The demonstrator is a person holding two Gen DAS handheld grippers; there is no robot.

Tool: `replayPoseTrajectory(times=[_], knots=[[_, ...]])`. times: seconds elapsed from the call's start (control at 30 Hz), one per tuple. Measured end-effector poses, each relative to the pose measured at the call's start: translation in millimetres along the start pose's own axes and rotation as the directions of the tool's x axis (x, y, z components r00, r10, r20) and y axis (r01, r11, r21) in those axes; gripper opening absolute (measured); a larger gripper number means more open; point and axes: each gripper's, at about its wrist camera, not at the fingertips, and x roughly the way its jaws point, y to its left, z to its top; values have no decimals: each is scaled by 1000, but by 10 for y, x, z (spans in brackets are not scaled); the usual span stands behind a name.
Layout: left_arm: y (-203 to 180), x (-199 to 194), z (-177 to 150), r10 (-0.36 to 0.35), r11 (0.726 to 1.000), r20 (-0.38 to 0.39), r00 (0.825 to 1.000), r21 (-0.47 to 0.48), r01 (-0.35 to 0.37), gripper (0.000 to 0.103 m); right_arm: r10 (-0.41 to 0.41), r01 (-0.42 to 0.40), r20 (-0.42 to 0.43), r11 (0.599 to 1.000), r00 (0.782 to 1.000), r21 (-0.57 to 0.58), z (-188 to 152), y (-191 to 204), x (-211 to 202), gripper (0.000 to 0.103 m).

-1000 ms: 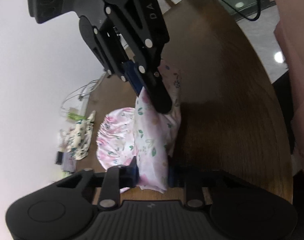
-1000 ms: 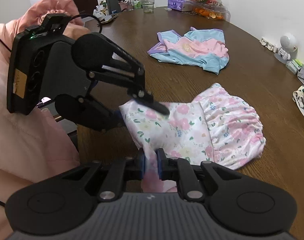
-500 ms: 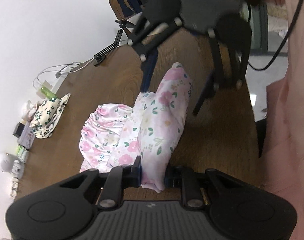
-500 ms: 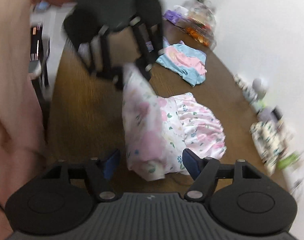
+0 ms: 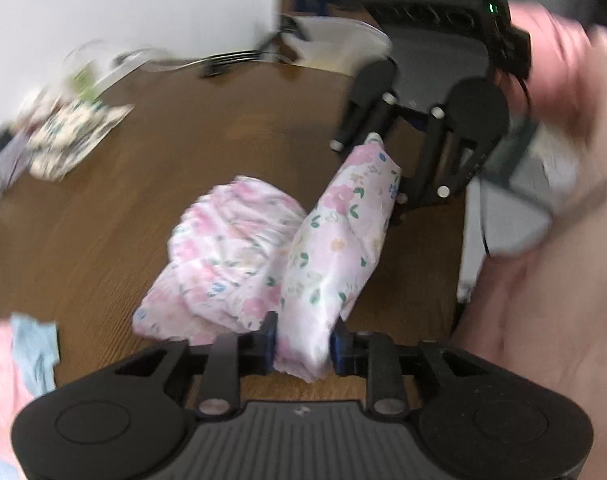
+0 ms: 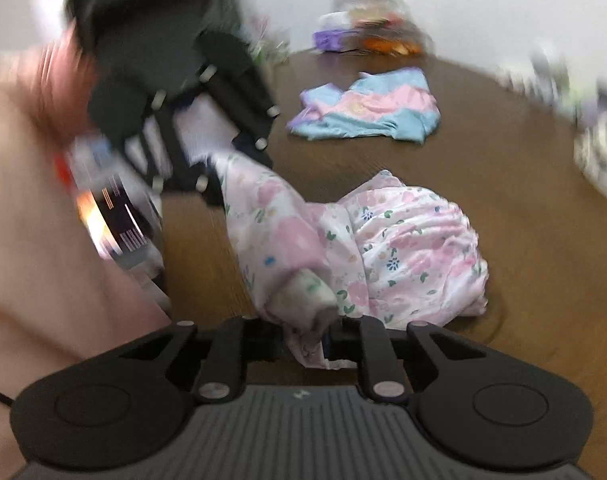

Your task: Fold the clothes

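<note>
- The left gripper (image 5: 303,346) has its fingers closed on one end of the floral garment (image 5: 335,248); a thick wad of cloth bulges between the blue pads, so several layers are pinched at once.
- The right gripper (image 6: 305,334) likewise clamps the opposite end of the same raised fold, its fingers shut on a bunched, rolled edge.
- Between the two pairs of fingers the gripped edge runs as a lifted ridge above the table (image 5: 191,148), sagging a little along its span. I judge the cloth thin, light and quite limp: it holds no shape of its own and follows whatever the fingers do.
- Just beyond the fingers, the rest of the garment, with its gathered, elasticated part (image 6: 419,248), lies crumpled on the table. That ruffled section looks bulkier and springy, likely to puff up rather than lie flat.
- The sheen suggests a smooth weave that could slip if only one layer is caught; a hold on the doubled edge near the corners, as now, seems safest, keeping the span taut so the fold falls straight.
- Nothing here is fragile; the risk is only a crooked or slumping fold.
- Farther off from the right fingers, a pink-and-blue garment (image 6: 367,110) lies spread on the table, well apart.
- Both views are motion-blurred, so finer detail is unclear.
</note>
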Motion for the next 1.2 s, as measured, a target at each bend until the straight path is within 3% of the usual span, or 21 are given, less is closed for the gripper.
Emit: replayPoseTrajectory(times=[0.03,0.1,0.17,0.3,0.53,0.63,0.7,0.8,0.93,1.1,1.2], knots=[[93,-28,30,7,999,16,1000,-45,-6,37,19,-20,18,998,1000,55,9,-109,-32,17],[268,-71,84,30,993,50,998,-117,-24,56,45,-52,54,988,998,146,14,-307,-72,16],[416,-93,125,64,985,80,995,-166,-50,65,69,-88,91,971,993,221,-10,-468,-79,16],[582,-21,169,49,978,111,993,-207,-25,68,125,-175,162,921,979,349,-83,-731,-60,15],[625,190,7,-16,969,107,994,-245,42,71,129,-234,238,841,963,488,-194,-1040,-35,15],[677,288,9,-42,962,148,988,-261,80,67,127,-260,271,799,954,542,-242,-1172,-24,15],[750,352,48,-72,951,158,985,-287,115,43,121,-269,287,783,950,561,-264,-1236,-40,15],[840,437,119,-90,934,138,986,-331,132,26,76,-265,313,736,947,623,-278,-1380,-46,15],[1001,523,217,-94,897,116,989,-420,134,26,7,-260,340,661,940,704,-294,-1582,-50,15],[1263,634,321,-89,821,118,989,-553,140,28,-72,-254,362,585,930,770,-315,-1771,20,16],[1350,701,350,-85,790,117,989,-598,138,29,-112,-263,379,541,919,798,-334,-1894,48,17]])
